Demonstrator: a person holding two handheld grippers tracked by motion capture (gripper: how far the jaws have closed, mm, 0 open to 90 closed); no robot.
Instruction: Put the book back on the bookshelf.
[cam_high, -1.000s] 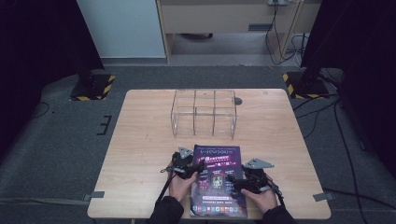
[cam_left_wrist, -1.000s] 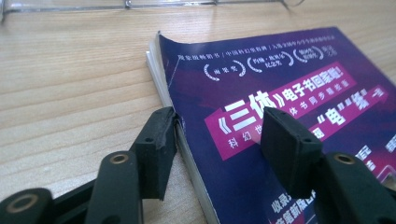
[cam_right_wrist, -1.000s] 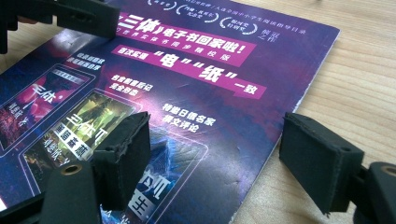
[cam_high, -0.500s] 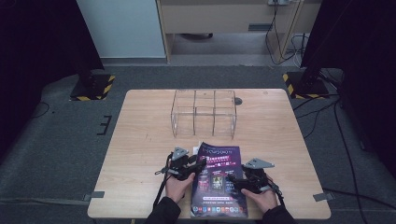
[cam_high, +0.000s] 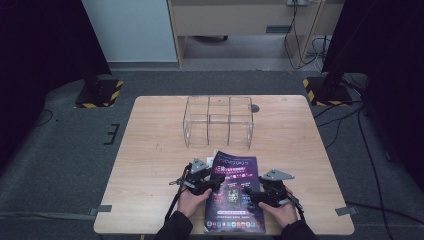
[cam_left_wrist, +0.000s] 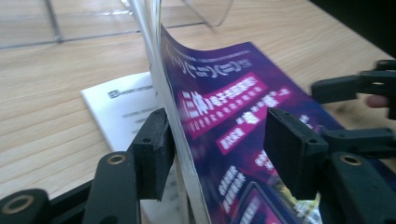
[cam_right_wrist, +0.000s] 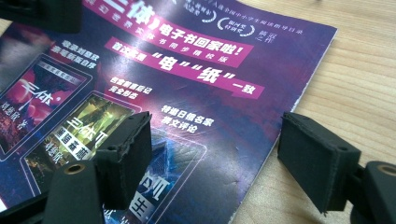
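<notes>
A purple magazine (cam_high: 232, 195) lies near the table's front edge. Its left-hand cover and pages (cam_left_wrist: 187, 116) curl up off a white inner page (cam_left_wrist: 116, 105). My left gripper (cam_high: 204, 181) is at the magazine's left edge, jaws open. The raised pages stand between the jaws (cam_left_wrist: 219, 151), against the left one. My right gripper (cam_high: 264, 192) hovers over the magazine's right edge (cam_right_wrist: 280, 135), open and holding nothing (cam_right_wrist: 222, 158). One of its jaws is over the cover, the other over bare wood.
A clear acrylic organizer (cam_high: 218, 120) with three compartments stands at the middle back of the wooden table (cam_high: 150, 170). Hands and dark sleeves come in from the bottom edge. Bare wood lies to the left and right of the magazine.
The magazine lay flat a second ago. Its left side has since risen and curled up between the left gripper's jaws. The right gripper has barely moved.
</notes>
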